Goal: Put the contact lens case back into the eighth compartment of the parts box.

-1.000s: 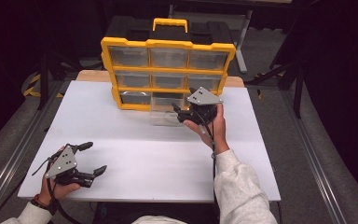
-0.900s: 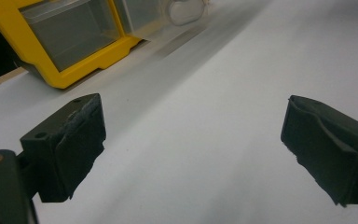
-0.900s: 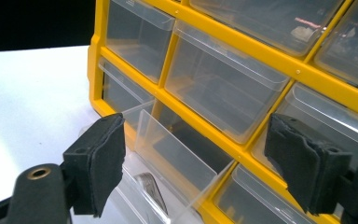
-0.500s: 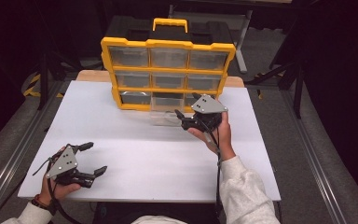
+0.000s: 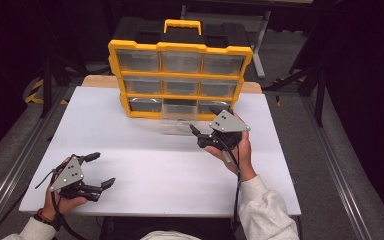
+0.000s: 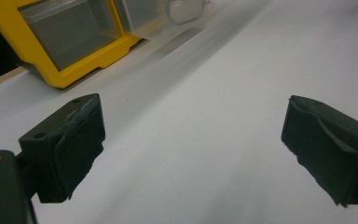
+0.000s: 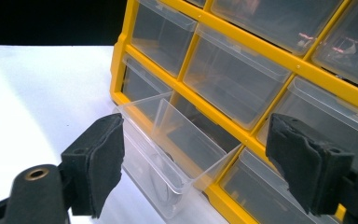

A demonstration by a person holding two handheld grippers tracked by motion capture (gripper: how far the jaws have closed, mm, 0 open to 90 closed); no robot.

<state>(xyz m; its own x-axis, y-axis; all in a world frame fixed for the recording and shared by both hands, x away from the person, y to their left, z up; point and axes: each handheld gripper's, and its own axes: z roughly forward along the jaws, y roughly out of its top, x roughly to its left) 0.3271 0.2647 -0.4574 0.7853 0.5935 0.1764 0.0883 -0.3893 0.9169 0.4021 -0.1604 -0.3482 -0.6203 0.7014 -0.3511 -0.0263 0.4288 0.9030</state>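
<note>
A yellow organizer [image 5: 180, 47] with clear drawers stands upright at the back of the white table [image 5: 145, 155]. Its bottom middle drawer [image 5: 179, 123] is pulled out onto the table; in the right gripper view this drawer [image 7: 168, 140] lies ahead of the jaws with a greyish curved thing low inside it. My right gripper [image 5: 205, 120] hovers just right of the drawer, open, its pads [image 7: 100, 158] touching nothing. My left gripper [image 5: 100, 170] rests open near the front left corner; its pads [image 6: 74, 140] stand wide over bare table.
The organizer's yellow corner [image 6: 70, 77] and a drawer holding a round item [image 6: 184, 9] lie far ahead of the left gripper. Dark stands and rails flank the table. A wooden edge [image 5: 97, 80] shows behind the white top.
The right hand has drawn back from the organizer's bottom row, toward the person and slightly to the right. The left hand has kept still.
</note>
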